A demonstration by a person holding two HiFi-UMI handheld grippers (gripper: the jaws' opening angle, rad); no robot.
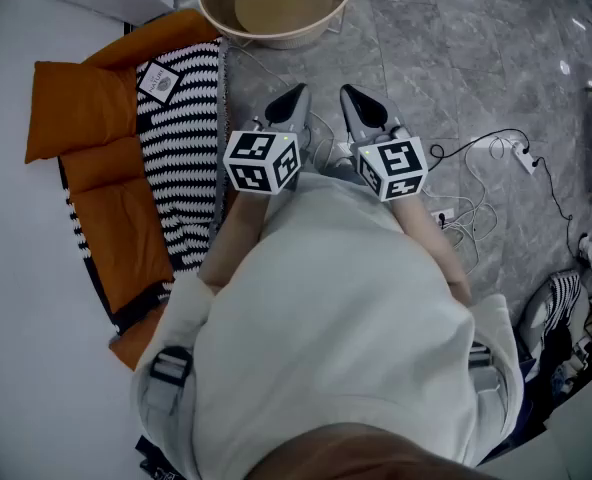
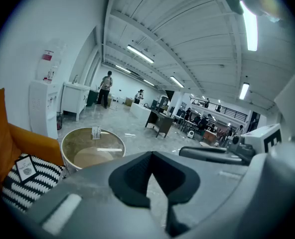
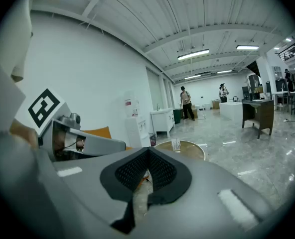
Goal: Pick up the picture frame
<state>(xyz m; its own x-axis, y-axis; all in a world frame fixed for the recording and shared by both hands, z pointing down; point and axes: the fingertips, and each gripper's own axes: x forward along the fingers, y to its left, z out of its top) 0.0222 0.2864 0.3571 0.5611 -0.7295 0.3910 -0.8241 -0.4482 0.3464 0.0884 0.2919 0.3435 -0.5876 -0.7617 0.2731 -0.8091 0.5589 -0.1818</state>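
No picture frame shows clearly in any view. My left gripper [image 1: 292, 98] and right gripper [image 1: 362, 100] are held side by side in front of the person's chest, above the grey floor, both pointing toward a round glass-topped table [image 1: 213, 13]. Both are shut with nothing between the jaws. In the left gripper view the closed left gripper [image 2: 155, 180] aims past the table [image 2: 68, 141], which carries a small upright card [image 2: 95, 132]. The right gripper view shows the closed right gripper [image 3: 146, 176], with the left gripper [image 3: 87, 143] beside it.
An orange sofa [image 1: 86, 118] with a black-and-white striped cushion [image 1: 181, 158] and a small tag [image 1: 158, 83] stands at the left. White cables and a power strip [image 1: 521, 156] lie on the marble floor at the right. Desks and people stand far off in the hall.
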